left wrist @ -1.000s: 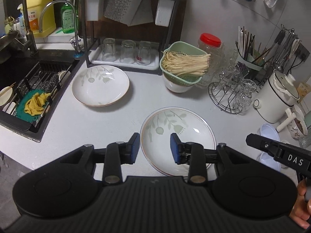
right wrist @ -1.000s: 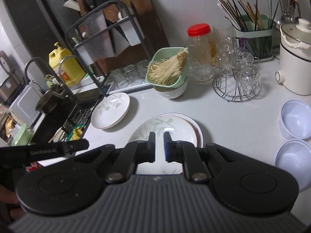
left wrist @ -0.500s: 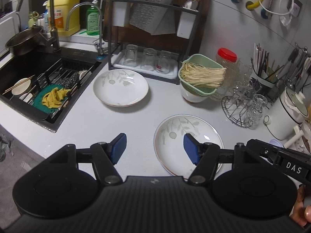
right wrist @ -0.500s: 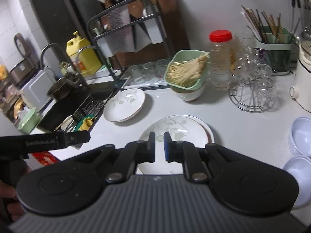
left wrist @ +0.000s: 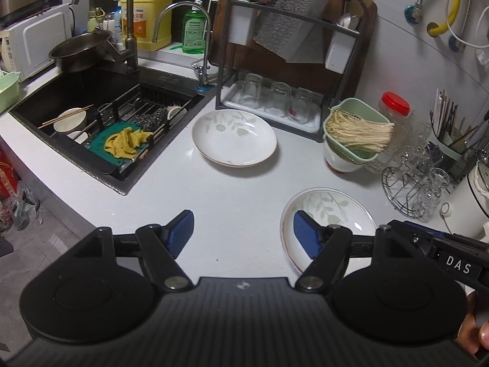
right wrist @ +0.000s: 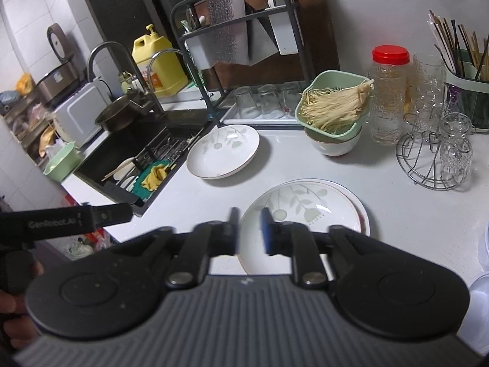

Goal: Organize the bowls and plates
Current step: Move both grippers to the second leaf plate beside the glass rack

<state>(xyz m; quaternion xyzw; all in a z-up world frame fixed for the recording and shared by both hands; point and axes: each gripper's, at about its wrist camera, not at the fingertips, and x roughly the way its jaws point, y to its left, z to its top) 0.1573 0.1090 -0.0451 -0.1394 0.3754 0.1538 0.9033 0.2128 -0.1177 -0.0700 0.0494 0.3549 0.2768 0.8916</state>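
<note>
Two white plates with a leaf print lie on the white counter. The far plate (left wrist: 234,141) (right wrist: 223,150) sits beside the sink. The near plate (left wrist: 331,214) (right wrist: 308,211) rests on another plate whose rim shows at its right. My left gripper (left wrist: 243,232) is wide open and empty over bare counter, left of the near plate. My right gripper (right wrist: 248,229) is partly open and empty, just over the near plate's front left edge. Pale bowls (right wrist: 484,290) show at the right edge of the right wrist view.
A black sink (left wrist: 104,116) with a drain rack is at the left. A dish rack (left wrist: 290,61) with glasses stands behind. A green strainer of noodles (left wrist: 354,131) on a bowl, a red-lidded jar (left wrist: 394,113) and a wire glass stand (left wrist: 412,189) are at the right.
My left gripper has opened wide and drawn back to the left, away from the near plate. My right gripper has opened a little and blurs as it moves.
</note>
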